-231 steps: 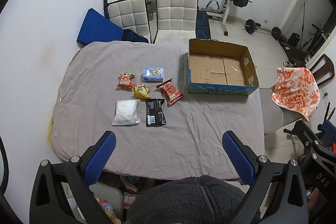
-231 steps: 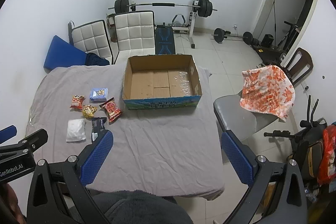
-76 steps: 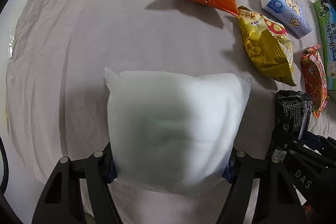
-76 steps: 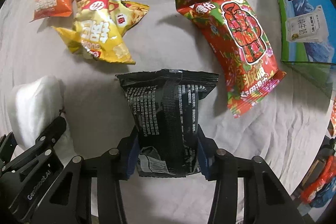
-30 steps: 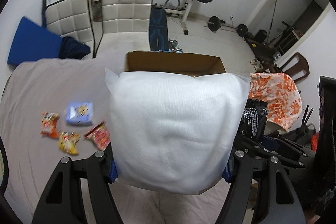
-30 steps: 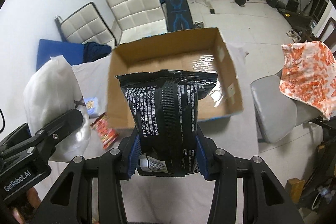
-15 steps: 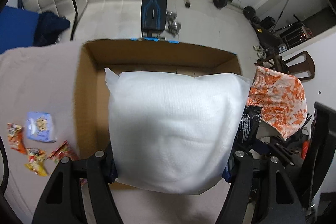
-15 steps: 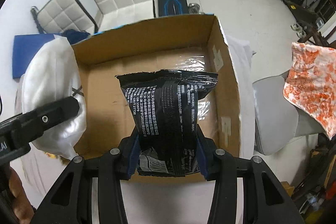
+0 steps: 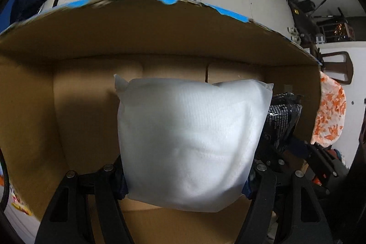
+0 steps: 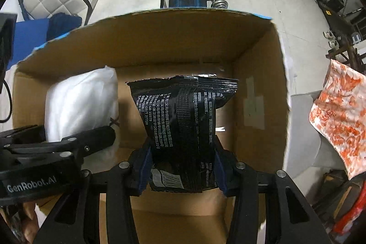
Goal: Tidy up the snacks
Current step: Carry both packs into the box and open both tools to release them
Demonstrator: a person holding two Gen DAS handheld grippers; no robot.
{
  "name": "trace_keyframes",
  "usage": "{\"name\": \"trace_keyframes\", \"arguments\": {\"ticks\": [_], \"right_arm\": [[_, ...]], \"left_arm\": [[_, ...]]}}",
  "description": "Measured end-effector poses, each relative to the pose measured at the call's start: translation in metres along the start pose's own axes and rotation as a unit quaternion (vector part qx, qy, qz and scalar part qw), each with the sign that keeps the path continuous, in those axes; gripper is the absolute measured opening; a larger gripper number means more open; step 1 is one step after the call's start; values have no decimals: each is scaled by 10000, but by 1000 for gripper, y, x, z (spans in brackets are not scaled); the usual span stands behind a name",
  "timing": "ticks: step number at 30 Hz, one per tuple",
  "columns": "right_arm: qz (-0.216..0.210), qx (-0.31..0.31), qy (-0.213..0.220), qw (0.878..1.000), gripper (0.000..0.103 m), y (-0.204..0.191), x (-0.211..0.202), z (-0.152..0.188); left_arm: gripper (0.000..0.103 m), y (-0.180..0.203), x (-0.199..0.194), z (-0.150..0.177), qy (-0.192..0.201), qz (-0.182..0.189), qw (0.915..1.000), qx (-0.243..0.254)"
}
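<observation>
Puffy white packet [image 9: 189,141] and crinkled black foil packet [image 10: 185,132] over brown cardboard box [image 10: 160,38].

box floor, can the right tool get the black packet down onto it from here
Probably yes: the right tool holds the black packet over bare cardboard box floor, beside the white packet.

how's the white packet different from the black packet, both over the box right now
The white packet is plain, puffy and unprinted; the black packet is glossy and covered in small white text. White is in the left gripper, black in the right gripper. Both are clamped over the cardboard box.
</observation>
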State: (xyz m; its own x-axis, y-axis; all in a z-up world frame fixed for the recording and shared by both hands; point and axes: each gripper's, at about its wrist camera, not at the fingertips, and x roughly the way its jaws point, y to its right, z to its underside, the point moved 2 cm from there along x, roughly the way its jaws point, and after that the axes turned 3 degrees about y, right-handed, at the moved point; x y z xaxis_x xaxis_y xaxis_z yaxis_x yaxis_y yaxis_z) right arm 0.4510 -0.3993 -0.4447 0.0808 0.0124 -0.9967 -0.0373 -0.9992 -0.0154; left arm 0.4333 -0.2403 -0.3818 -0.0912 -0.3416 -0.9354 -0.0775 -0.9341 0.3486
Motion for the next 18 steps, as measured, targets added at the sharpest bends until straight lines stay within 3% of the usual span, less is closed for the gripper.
{"name": "trace_keyframes", "arguments": {"ticks": [13, 16, 18], "right_arm": [[73, -19, -98, 9999, 56, -5, 19, -15], [75, -27, -99, 9999, 60, -6, 16, -15], [166, -60, -81, 9998, 72, -8, 13, -14]], "left_arm": [[78, 10, -1, -4, 111, -595, 9976, 332], [92, 12, -7, 4, 247, -665, 9970, 316], [95, 8, -13, 6, 340, -704, 9965, 302]]}}
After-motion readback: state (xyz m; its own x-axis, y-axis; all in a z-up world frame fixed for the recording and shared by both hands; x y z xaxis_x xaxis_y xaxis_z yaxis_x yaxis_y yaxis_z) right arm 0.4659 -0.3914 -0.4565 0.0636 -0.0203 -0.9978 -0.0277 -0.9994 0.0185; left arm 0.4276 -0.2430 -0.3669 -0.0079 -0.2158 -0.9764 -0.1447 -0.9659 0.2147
